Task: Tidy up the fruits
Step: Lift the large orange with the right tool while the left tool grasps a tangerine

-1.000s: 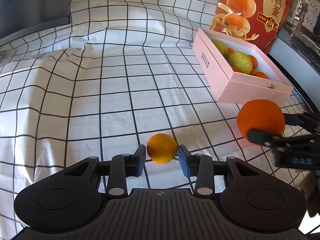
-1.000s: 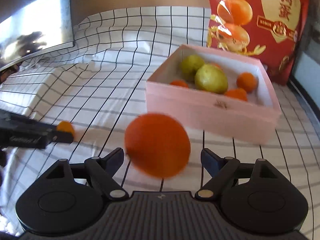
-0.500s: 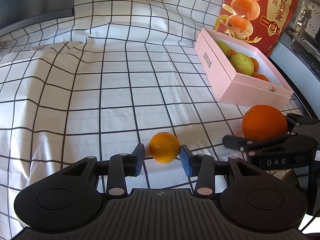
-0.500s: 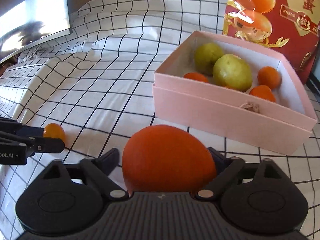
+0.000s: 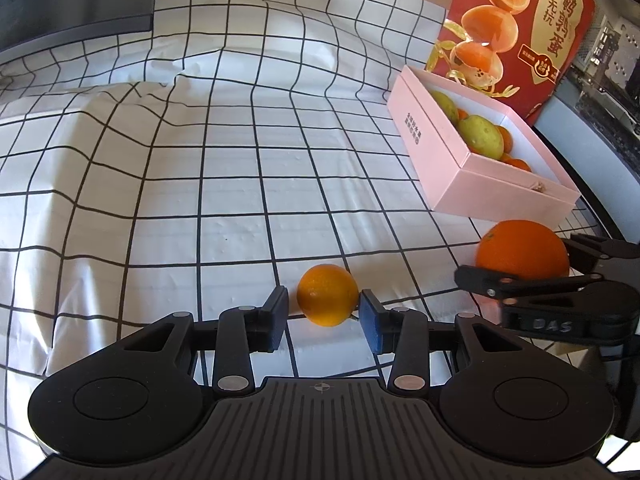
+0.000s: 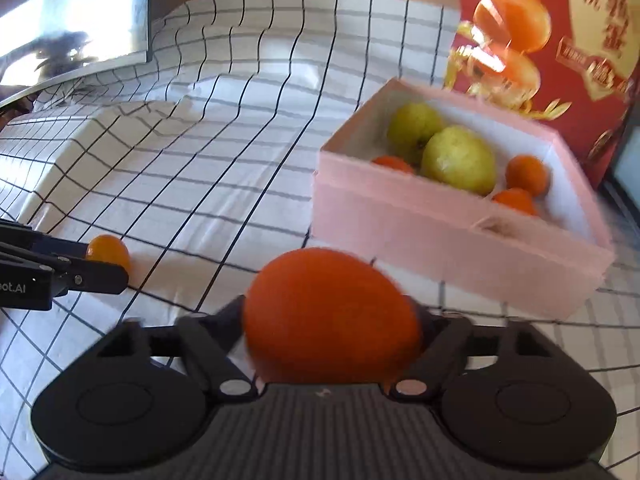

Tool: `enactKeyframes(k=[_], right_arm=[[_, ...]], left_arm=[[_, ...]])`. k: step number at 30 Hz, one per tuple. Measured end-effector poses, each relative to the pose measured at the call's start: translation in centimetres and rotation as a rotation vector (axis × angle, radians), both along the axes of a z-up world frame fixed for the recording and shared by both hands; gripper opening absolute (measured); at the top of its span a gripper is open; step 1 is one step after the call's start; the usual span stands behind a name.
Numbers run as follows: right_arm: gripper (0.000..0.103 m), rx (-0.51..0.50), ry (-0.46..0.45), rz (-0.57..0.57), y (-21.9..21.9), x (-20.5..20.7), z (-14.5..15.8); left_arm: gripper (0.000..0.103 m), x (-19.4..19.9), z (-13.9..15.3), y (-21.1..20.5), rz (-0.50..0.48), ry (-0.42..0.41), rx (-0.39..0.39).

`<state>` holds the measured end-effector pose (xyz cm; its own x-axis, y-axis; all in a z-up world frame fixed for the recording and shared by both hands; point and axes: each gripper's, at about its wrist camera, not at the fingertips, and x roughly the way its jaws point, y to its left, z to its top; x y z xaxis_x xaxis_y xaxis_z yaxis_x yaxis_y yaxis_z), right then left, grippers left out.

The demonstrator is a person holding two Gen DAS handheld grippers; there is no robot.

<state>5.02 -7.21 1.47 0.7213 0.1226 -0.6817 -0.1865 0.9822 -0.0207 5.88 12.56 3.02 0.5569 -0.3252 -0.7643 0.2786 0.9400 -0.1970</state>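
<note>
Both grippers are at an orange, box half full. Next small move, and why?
Probably finish closing. The small orange sits on the cloth between the left gripper pads, a gap on one side; the right gripper jaws are closing around the big orange. Then lift toward the pink box.

A small orange (image 5: 327, 295) lies on the checked cloth (image 5: 200, 168). A big orange (image 5: 522, 249) sits nearer the pink box (image 5: 472, 176), which holds two green fruits and small oranges.
</note>
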Motion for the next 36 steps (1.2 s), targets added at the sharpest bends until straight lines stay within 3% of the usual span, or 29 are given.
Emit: enactKeyframes(k=[6,18,26,33,36], right_arm=[[0.074,0.114,0.061,-0.017,-1.8,-1.2,0.5],[0.073,0.135,0.074,-0.026,-2.7,-5.0,1.0],[0.073,0.125,0.073,-0.023,-2.8,-5.5,1.1],[0.073,0.248,0.153,-0.062,-4.5,-3.9,1.1],[0.073,0.238,0.165,-0.095,-4.4,-3.0,1.4]], left_arm=[[0.043,-0.1,0.0,-0.3,-0.008,-0.001,0.021],[0.043,0.6,0.0,-0.4,-0.032,0.020,0.013],[0.042,2.0,0.1,-1.0,0.001,0.055,0.003],[0.042,3.5,0.1,-2.6,-0.018,0.057,0.024],[0.042,3.7,0.1,-3.0,-0.028,0.060,0.030]])
